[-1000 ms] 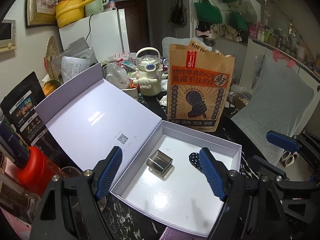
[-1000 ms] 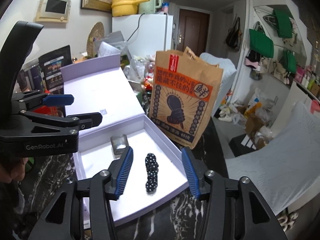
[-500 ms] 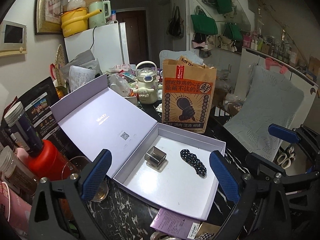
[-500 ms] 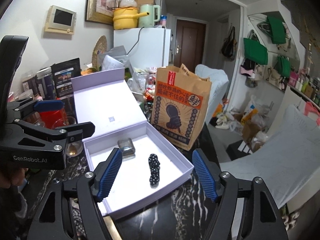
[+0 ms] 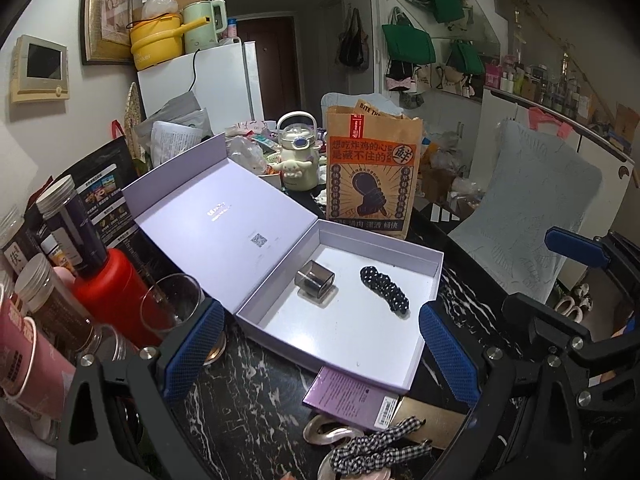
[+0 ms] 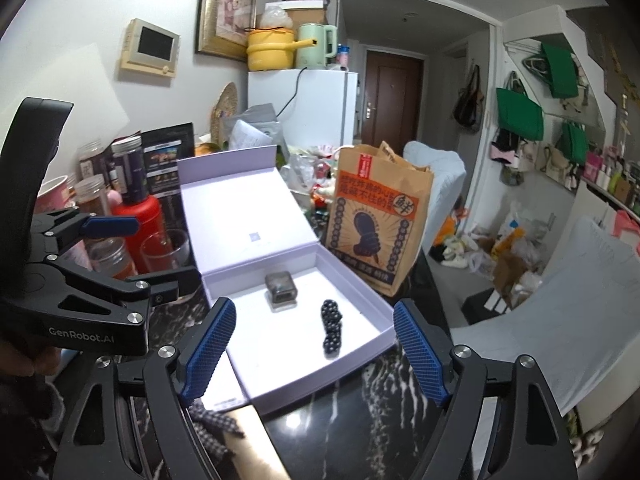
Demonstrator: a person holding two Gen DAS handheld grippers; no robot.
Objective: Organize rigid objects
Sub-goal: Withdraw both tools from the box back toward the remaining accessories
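Note:
An open lilac gift box (image 5: 434, 258) (image 6: 390, 316) lies on the black marble table, its lid folded back to the left. Inside lie a small smoky-grey square block (image 5: 315, 281) (image 6: 281, 287) and a black beaded hair clip (image 5: 384, 289) (image 6: 331, 326). My left gripper (image 5: 320, 352) hangs open in front of the box's near edge with nothing between its fingers. My right gripper (image 6: 310, 356) is also short of the box, its jaws still opening and empty. In the right wrist view the left gripper (image 6: 132, 240) appears at the left.
A brown paper bag (image 5: 372, 176) (image 6: 374, 224) stands behind the box. A red bottle (image 5: 108, 284), a glass (image 5: 172, 300) and several jars crowd the left. A lilac card (image 5: 352, 400), a checked scrunchie (image 5: 376, 446) and a shiny clip (image 5: 328, 434) lie at the front.
Both grippers pulled back from the box and opened wider. The grey block and the beaded clip, earlier between the fingers, now lie free inside the box.

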